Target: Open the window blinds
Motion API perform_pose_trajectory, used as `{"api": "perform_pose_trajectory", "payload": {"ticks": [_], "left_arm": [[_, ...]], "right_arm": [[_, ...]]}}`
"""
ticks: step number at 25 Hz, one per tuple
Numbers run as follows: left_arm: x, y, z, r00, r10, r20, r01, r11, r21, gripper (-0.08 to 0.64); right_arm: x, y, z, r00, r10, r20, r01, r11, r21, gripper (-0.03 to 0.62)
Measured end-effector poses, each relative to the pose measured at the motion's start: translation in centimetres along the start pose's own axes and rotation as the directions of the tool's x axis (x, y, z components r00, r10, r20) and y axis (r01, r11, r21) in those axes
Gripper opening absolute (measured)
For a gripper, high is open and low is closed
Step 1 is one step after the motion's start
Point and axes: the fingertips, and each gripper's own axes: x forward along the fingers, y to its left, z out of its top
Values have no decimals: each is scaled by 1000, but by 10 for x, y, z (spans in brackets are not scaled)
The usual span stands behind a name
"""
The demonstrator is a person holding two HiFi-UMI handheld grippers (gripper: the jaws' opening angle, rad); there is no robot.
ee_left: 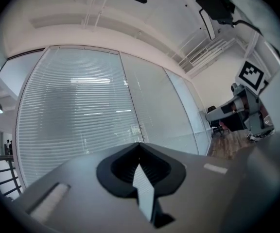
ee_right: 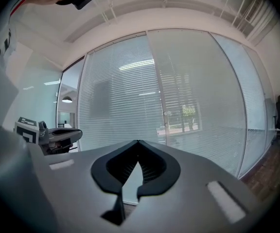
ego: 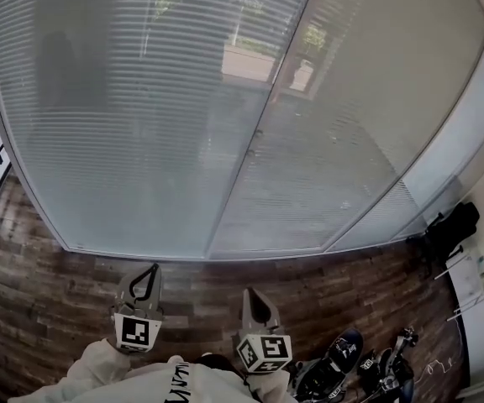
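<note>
Window blinds of pale grey horizontal slats [ego: 141, 124] hung lowered across the tall glass panes, filling the wall ahead above the dark wood-plank floor [ego: 57, 284]. Well short of them, the grey left gripper [ego: 153, 269] and grey right gripper [ego: 249, 292] each had its fingers pressed together, holding nothing.

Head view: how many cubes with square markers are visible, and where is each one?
2. The left cube sits on the left gripper, at lower left; the right cube sits on the right gripper, near bottom centre. No others seem hidden.
</note>
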Motion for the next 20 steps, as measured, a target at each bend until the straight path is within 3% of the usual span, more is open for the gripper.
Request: {"api": "perform_pose_trajectory", "payload": {"ticks": [11,20], "left_arm": [[34,11,-15,999,26,-24,-25,1000,12,0],[95,6,-18,998,24,-59,-23,999,26,0]], "right_arm": [[51,-15,-3,999,48,3,-48,999,16,2],[103,-56,2,997,76,-10,-76,996,40,2]]}}
